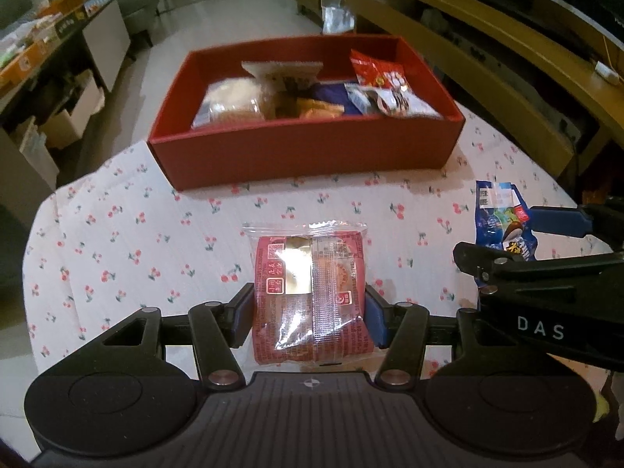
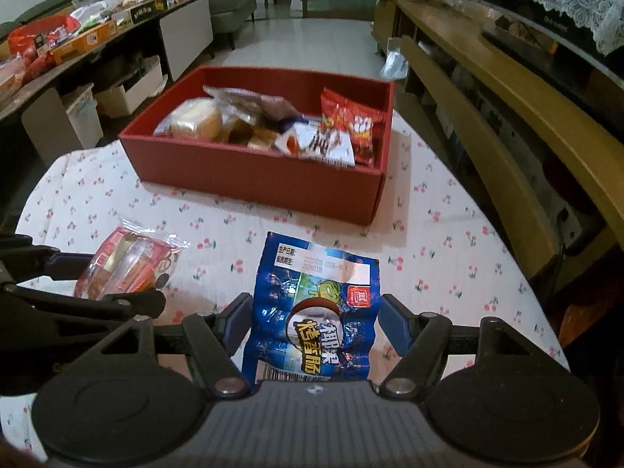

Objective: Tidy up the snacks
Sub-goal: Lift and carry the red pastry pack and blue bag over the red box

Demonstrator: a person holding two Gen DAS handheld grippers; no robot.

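A red snack packet (image 1: 308, 292) in clear wrap sits between the fingers of my left gripper (image 1: 308, 312), which is shut on it above the table. It also shows in the right wrist view (image 2: 124, 269). A blue sausage packet (image 2: 312, 312) sits between the fingers of my right gripper (image 2: 314, 319), which is shut on it; it also shows in the left wrist view (image 1: 503, 222). A red box (image 1: 304, 152) holding several snacks stands at the far side of the table, also in the right wrist view (image 2: 249, 179).
The table has a white cloth with cherry print (image 1: 156, 234). A wooden shelf unit (image 2: 487, 89) runs along the right. A cluttered counter (image 2: 78, 35) with boxes and bags stands at the left, with floor beyond the table.
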